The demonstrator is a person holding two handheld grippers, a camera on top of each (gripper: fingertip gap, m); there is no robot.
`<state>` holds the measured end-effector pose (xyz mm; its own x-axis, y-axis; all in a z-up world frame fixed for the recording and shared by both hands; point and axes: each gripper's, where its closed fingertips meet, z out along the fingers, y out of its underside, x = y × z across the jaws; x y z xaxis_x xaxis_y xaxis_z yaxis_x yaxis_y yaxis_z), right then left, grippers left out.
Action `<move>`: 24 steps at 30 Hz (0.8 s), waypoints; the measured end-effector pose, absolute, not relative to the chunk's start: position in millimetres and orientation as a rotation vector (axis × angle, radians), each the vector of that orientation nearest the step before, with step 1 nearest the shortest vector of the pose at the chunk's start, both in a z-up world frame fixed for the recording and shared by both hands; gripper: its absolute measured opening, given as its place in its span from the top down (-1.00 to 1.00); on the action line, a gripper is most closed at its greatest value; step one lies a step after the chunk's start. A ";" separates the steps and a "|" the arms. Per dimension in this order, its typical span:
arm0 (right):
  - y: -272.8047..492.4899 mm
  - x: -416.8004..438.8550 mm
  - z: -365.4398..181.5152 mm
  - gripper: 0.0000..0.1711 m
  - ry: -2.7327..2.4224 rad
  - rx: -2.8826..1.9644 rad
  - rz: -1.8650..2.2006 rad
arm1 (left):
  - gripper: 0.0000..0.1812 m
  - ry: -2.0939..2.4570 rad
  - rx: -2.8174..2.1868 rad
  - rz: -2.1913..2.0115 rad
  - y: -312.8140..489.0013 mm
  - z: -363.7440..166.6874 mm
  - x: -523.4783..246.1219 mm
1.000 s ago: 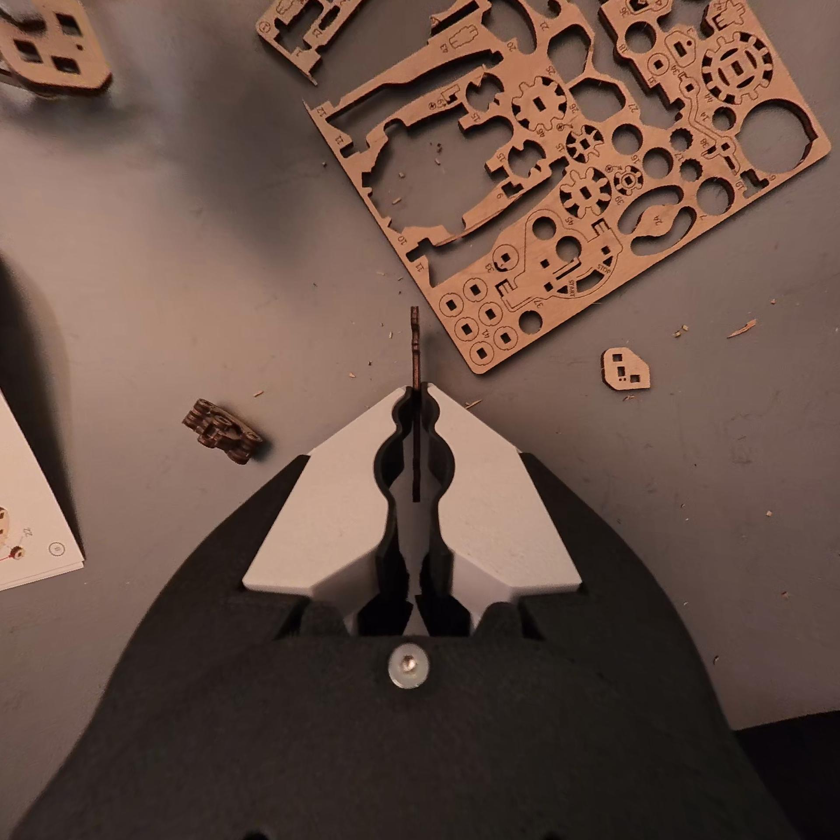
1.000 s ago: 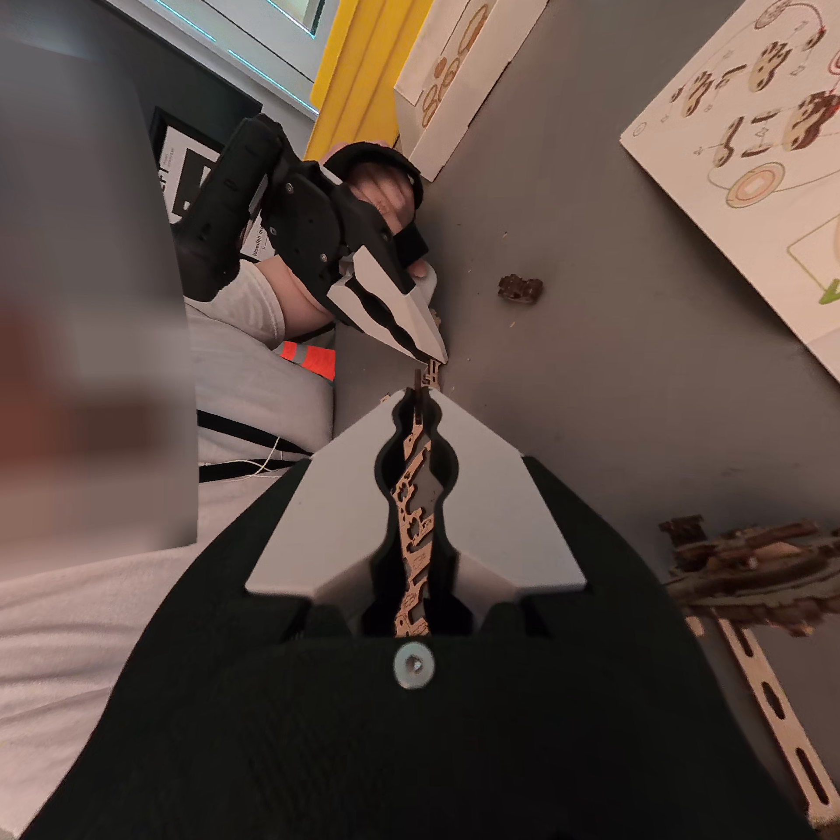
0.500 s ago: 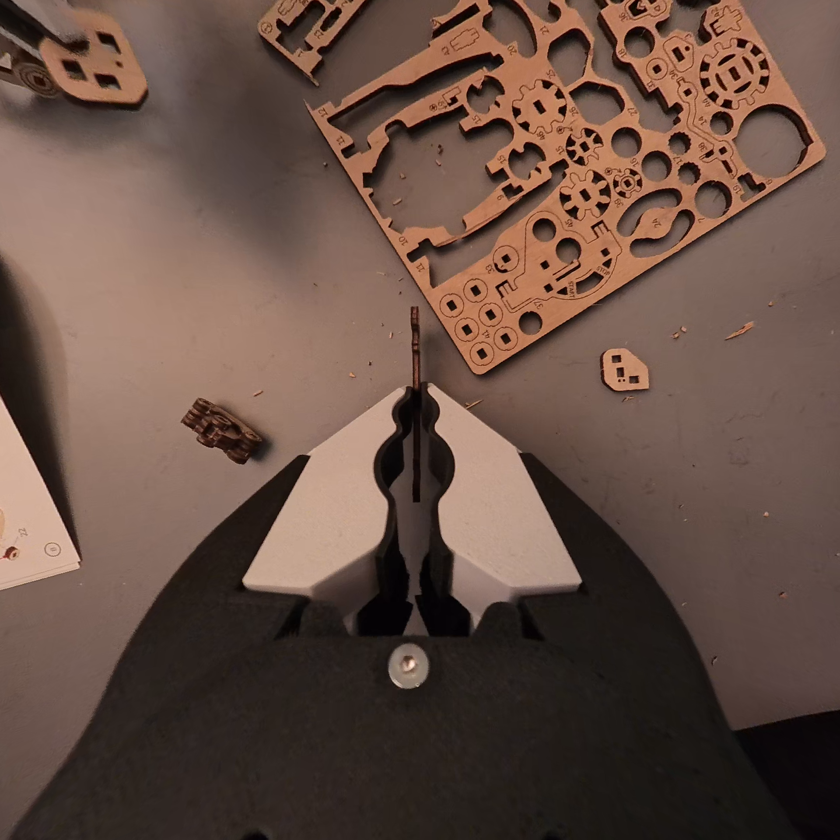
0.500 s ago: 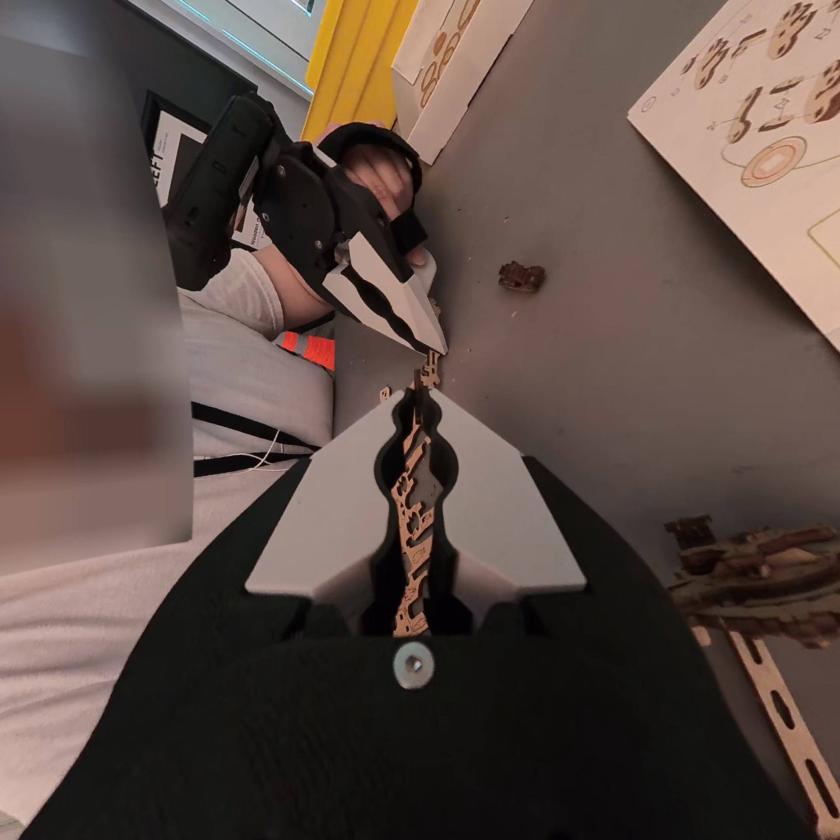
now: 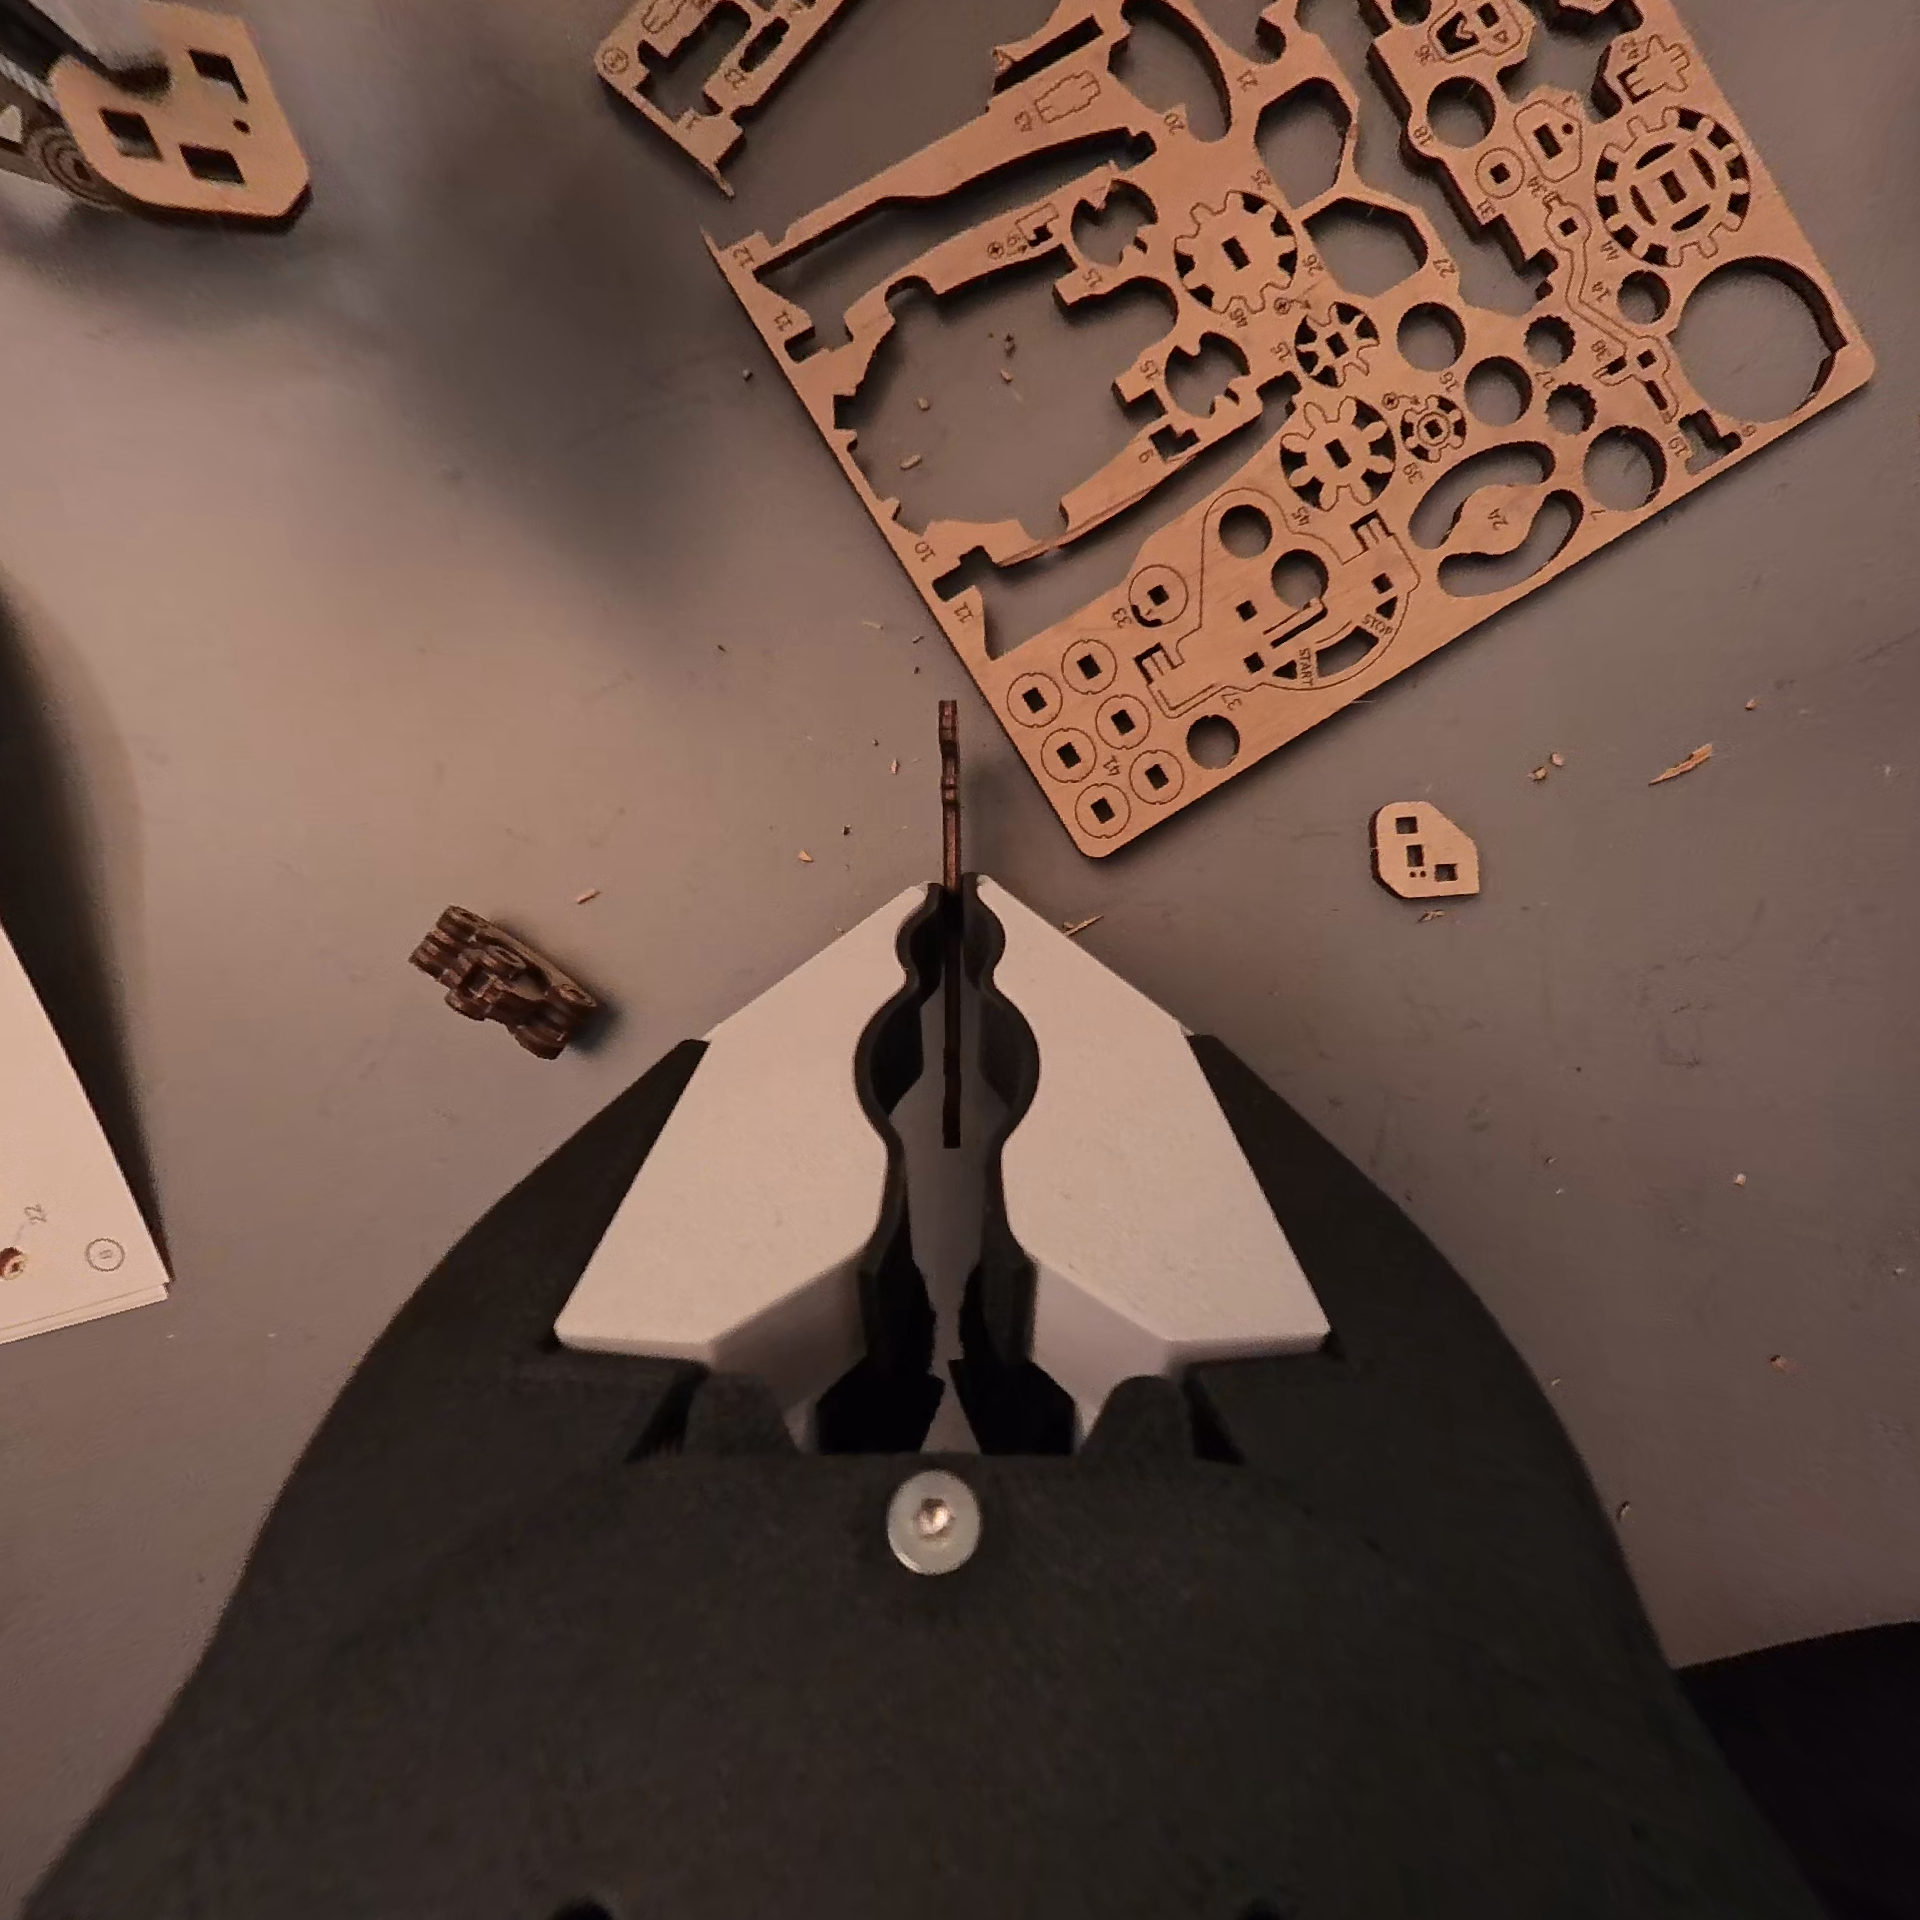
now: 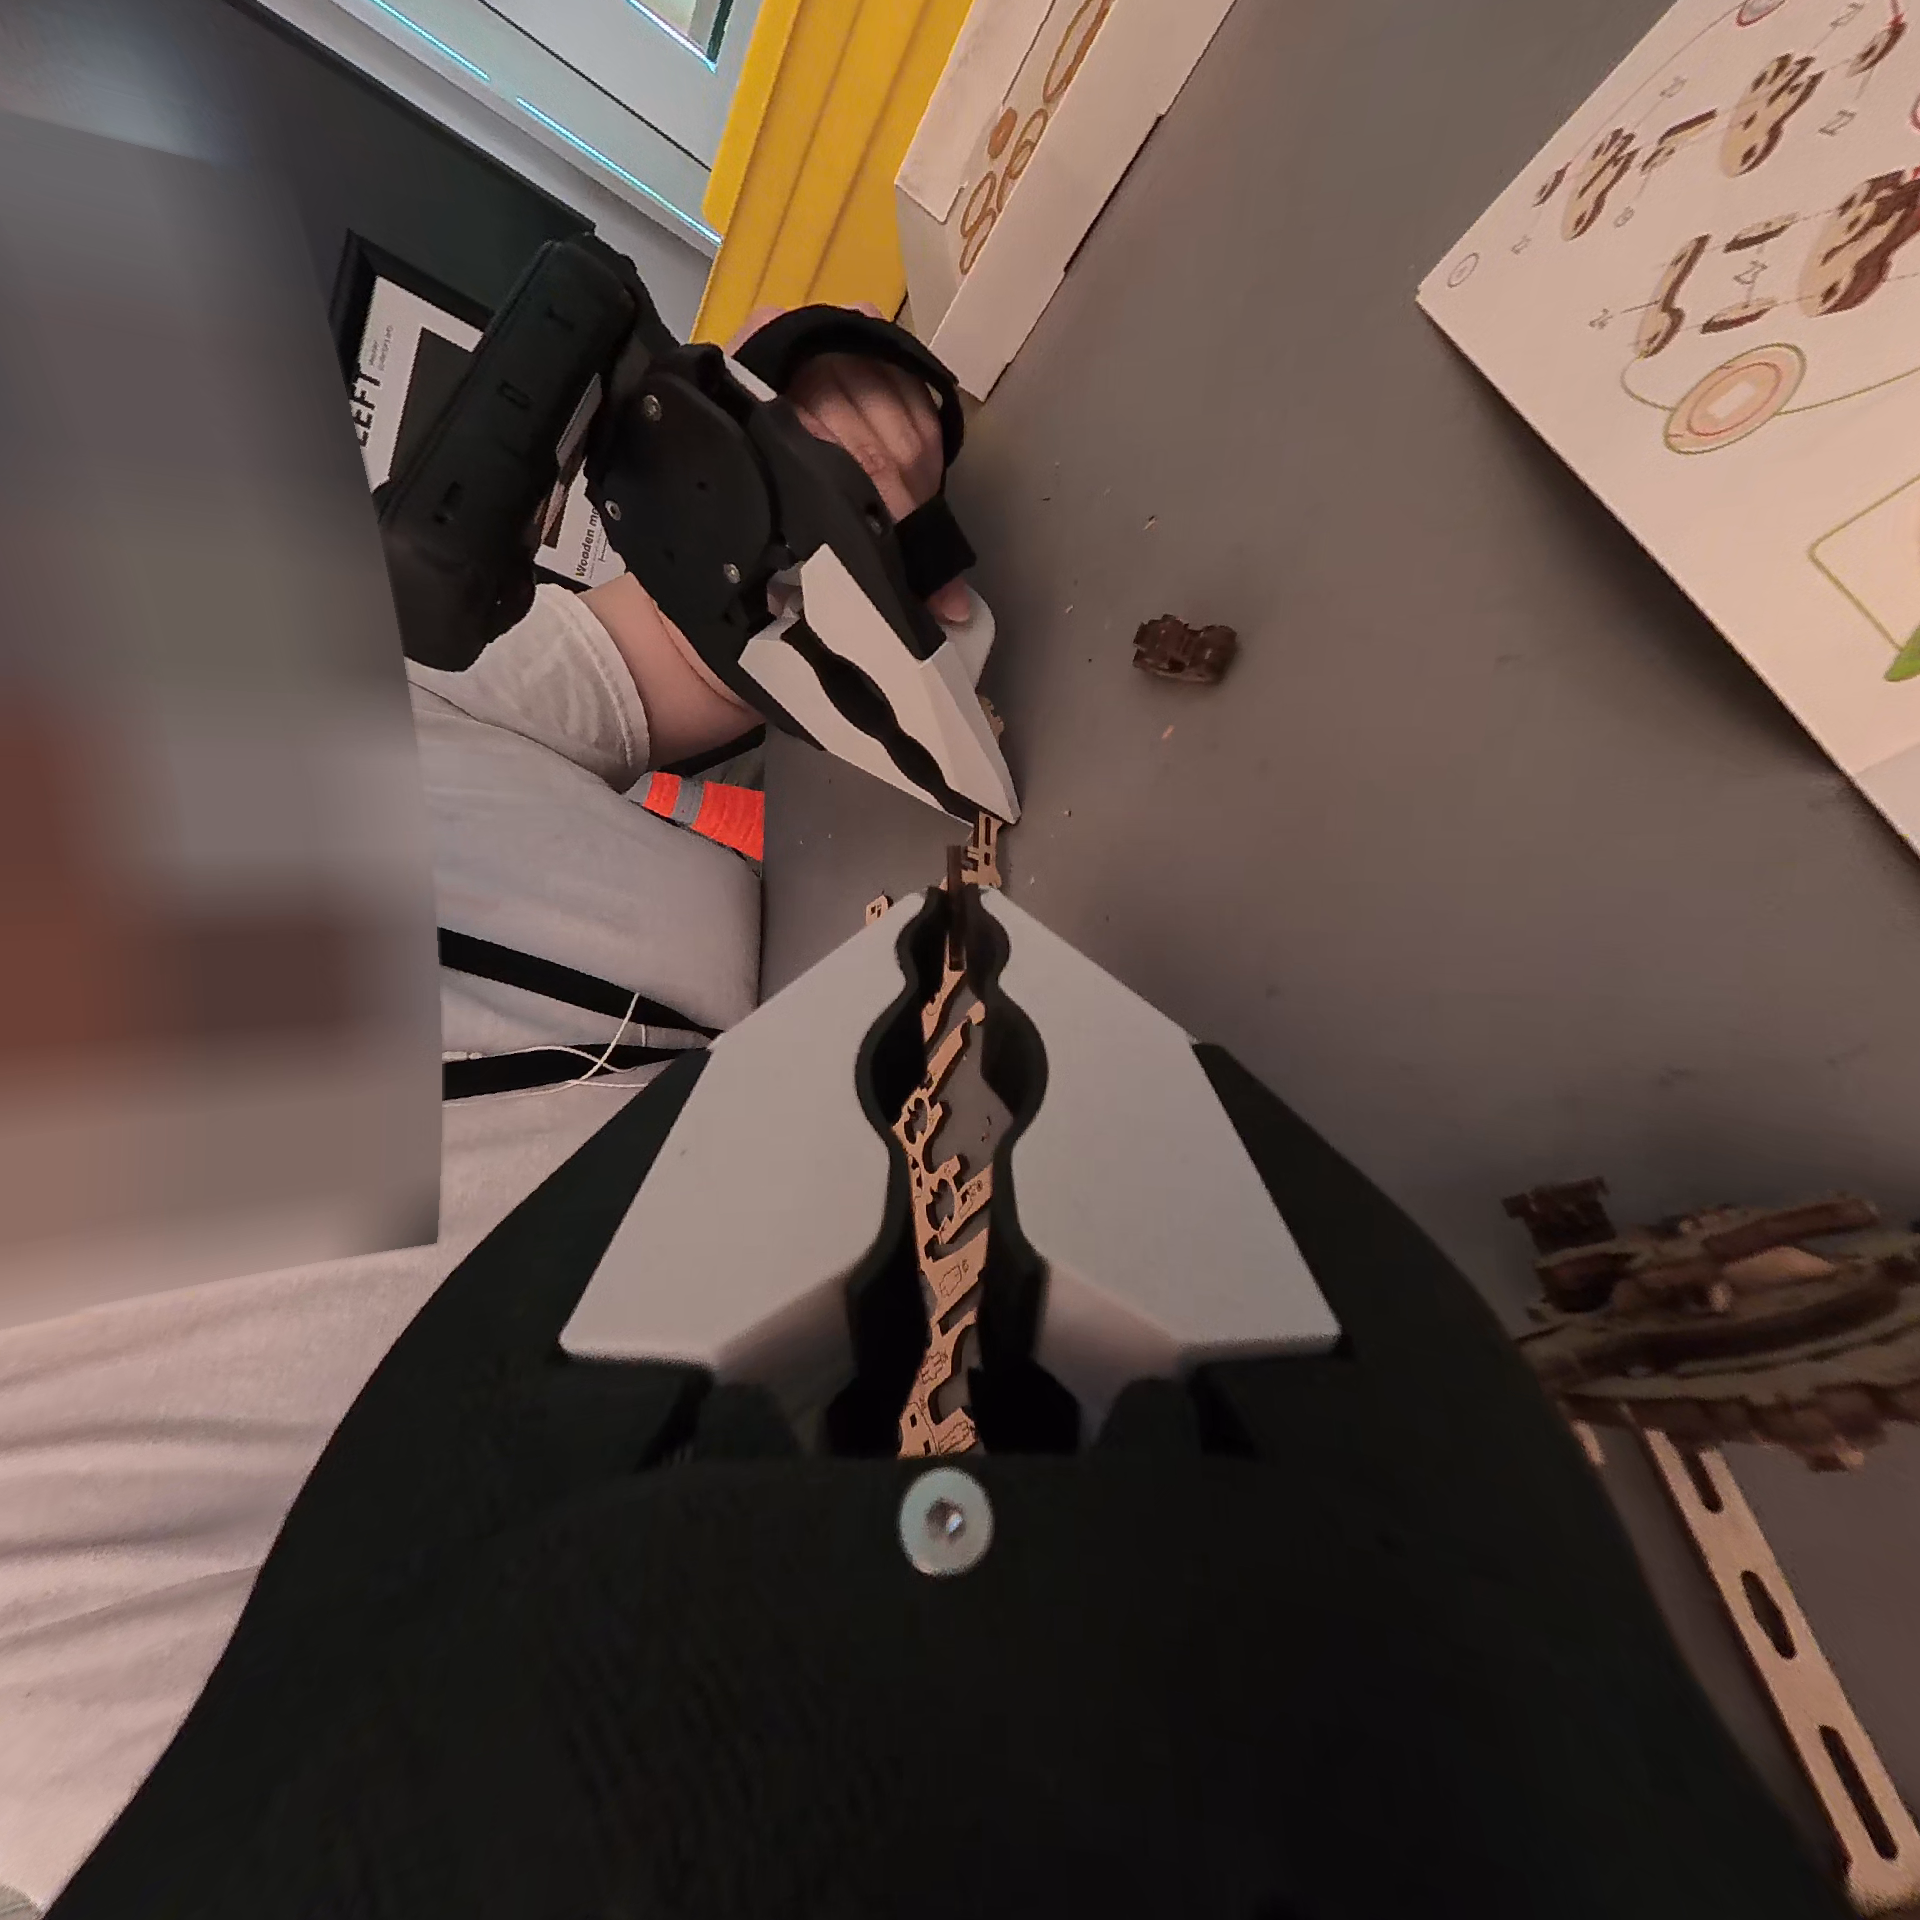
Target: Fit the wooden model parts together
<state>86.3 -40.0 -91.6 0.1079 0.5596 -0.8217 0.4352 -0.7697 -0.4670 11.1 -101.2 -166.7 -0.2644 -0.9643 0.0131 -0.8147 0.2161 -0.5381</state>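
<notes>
My left gripper (image 5: 949, 885) is shut on a thin dark wooden part (image 5: 949, 779), seen edge-on and sticking out past the tips, above the grey table. My right gripper (image 6: 951, 902) is shut on a flat wooden plate, whose dark edge (image 6: 951, 871) shows at the tips. In the left wrist view that plate (image 5: 182, 140), with square holes, hangs at the top left. In the right wrist view the left gripper (image 6: 992, 808) points its small part (image 6: 985, 840) at my right tips, almost touching. A tan fretted strip (image 6: 940, 1195) shows through the right finger gap.
A laser-cut wooden sheet (image 5: 1299, 416) lies ahead right, with a small loose plate (image 5: 1425, 850) near it. A dark small assembly (image 5: 499, 982) lies left. Instruction sheets (image 6: 1714, 364), a box (image 6: 1029, 177), a part-built model (image 6: 1714, 1309) and a slotted strip (image 6: 1787, 1662) share the table. The left gripper's tips are roughly 12 cm from the right gripper's.
The right gripper's plate has come further into the left wrist view from the top left. In the right wrist view the left gripper has drawn nearer. Both stay shut.
</notes>
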 end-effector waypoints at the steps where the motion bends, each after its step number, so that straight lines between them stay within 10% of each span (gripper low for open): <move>1: -39.6 86.3 -91.6 0.99 -1.016 -2.255 1.754 | 1.00 2.170 -1.664 -0.647 -101.1 -166.6 11.3; 24: -34.6 83.0 -89.8 0.99 -0.970 -2.236 1.762 | 1.00 2.100 -1.732 -0.635 -91.0 -166.2 12.8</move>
